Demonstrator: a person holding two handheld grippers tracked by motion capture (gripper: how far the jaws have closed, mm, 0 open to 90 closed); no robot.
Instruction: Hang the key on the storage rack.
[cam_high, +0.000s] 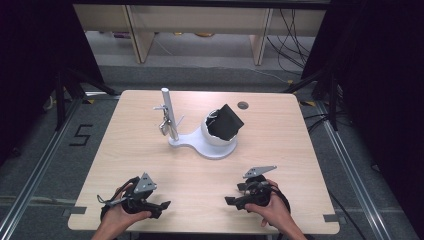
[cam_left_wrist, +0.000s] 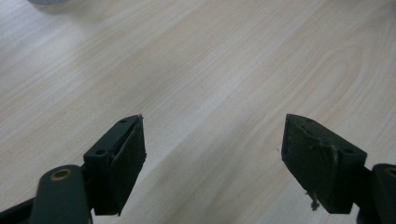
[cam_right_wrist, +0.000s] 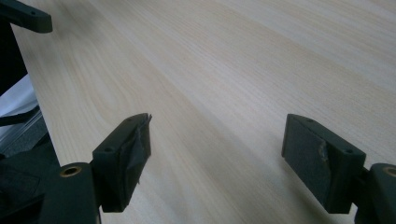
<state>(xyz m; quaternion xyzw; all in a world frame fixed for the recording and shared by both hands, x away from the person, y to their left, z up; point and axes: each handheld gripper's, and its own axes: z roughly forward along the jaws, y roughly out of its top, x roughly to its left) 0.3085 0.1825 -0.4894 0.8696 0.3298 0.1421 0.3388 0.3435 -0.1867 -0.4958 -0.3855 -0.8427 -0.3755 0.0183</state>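
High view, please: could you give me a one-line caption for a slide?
Both hand-held tools, left and right, rest open near the table's front edge, apart from the white stand.

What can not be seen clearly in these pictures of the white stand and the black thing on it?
- Small metal pieces hanging on the white stand's upright post: too small in the high view to identify.
- Black folded object in the white round cup: its lower part is hidden by the cup wall.
- White stand base: cut off by the left gripper view's top edge.
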